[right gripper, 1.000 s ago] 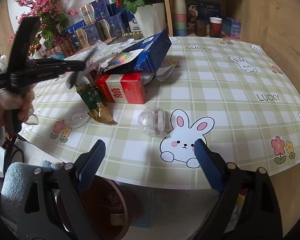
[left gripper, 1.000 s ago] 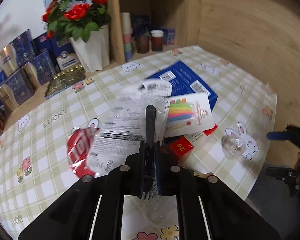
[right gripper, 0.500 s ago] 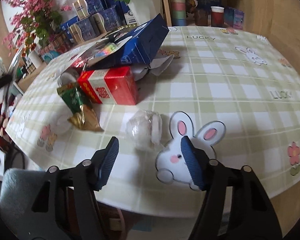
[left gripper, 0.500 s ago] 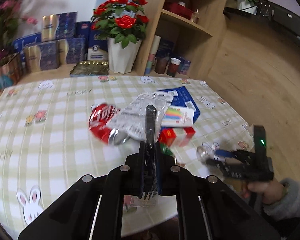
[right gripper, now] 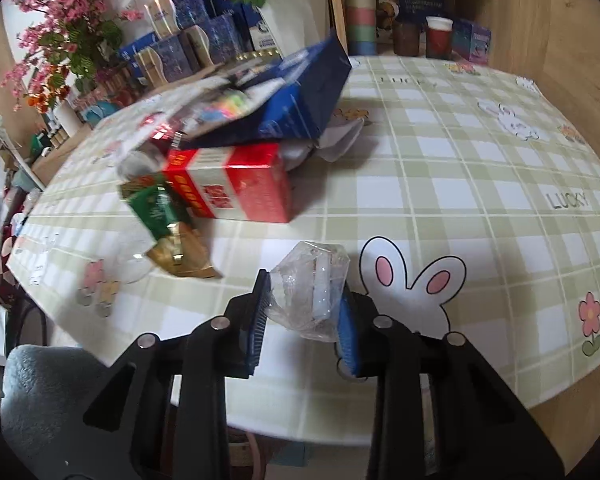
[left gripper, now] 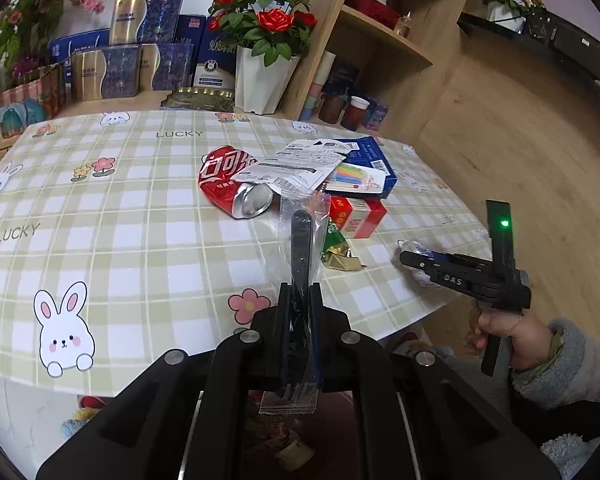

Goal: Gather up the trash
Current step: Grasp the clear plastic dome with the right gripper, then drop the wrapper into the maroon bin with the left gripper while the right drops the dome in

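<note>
My left gripper [left gripper: 302, 220] is shut on a clear plastic wrapper [left gripper: 300, 216], held above the table's near edge; the wrapper hangs down past the jaws. My right gripper [right gripper: 302, 286] has its blue pads on both sides of a crumpled clear plastic ball [right gripper: 310, 286] at the table's front edge, touching it. It also shows in the left wrist view [left gripper: 410, 254]. On the table lies a trash pile: a crushed red can [left gripper: 230, 184], a red box [right gripper: 236, 188], a green and gold wrapper [right gripper: 168, 224], a blue box [right gripper: 284, 108].
A bin [left gripper: 284, 440] with trash sits on the floor below my left gripper. A white pot of red roses [left gripper: 260, 76], gift boxes [left gripper: 128, 68] and a wooden shelf with cups [left gripper: 340, 104] stand behind the checked tablecloth [left gripper: 140, 240].
My left gripper pulled back from the pile toward the table's near edge with the clear wrapper. My right gripper moved forward and closed its pads onto the clear plastic ball.
</note>
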Demonstrator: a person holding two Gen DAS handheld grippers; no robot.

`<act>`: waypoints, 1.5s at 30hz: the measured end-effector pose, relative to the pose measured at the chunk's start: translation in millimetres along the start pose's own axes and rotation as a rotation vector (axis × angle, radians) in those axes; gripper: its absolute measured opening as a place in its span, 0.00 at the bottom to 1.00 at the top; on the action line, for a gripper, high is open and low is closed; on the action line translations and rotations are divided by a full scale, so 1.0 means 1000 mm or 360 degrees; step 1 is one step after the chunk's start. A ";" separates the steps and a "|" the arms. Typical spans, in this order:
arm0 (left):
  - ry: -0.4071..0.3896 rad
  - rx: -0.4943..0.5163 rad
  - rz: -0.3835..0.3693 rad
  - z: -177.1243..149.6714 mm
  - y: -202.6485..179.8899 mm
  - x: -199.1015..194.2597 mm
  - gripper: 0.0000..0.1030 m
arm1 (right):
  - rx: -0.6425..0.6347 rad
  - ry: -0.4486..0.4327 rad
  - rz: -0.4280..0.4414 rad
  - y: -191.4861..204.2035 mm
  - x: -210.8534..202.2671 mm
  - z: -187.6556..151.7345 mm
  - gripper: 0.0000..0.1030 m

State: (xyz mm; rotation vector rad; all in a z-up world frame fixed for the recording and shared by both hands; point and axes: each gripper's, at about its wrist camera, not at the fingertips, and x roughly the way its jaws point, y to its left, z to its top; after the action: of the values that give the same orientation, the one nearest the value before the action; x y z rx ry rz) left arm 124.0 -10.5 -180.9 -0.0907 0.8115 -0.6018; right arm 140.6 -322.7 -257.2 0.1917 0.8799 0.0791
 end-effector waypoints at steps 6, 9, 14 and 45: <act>0.0019 0.0005 -0.0029 -0.018 -0.012 -0.009 0.09 | -0.0003 -0.0082 0.0079 0.013 -0.041 -0.014 0.32; 0.0059 0.0029 -0.0032 -0.033 -0.018 -0.010 0.09 | -0.0012 -0.0106 0.0117 0.021 -0.057 -0.025 0.32; 0.0139 0.0020 -0.0037 -0.060 -0.019 -0.012 0.09 | -0.0044 -0.0106 0.0164 0.039 -0.076 -0.046 0.32; 0.0607 -0.0053 0.0006 -0.136 -0.011 0.038 0.10 | -0.0080 -0.0096 0.0222 0.064 -0.100 -0.076 0.32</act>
State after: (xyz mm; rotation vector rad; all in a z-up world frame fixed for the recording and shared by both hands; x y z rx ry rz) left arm 43.4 -20.1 -297.3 -0.0039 1.1907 -0.6104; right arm 19.3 -264.9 -215.8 0.2074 0.8031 0.2241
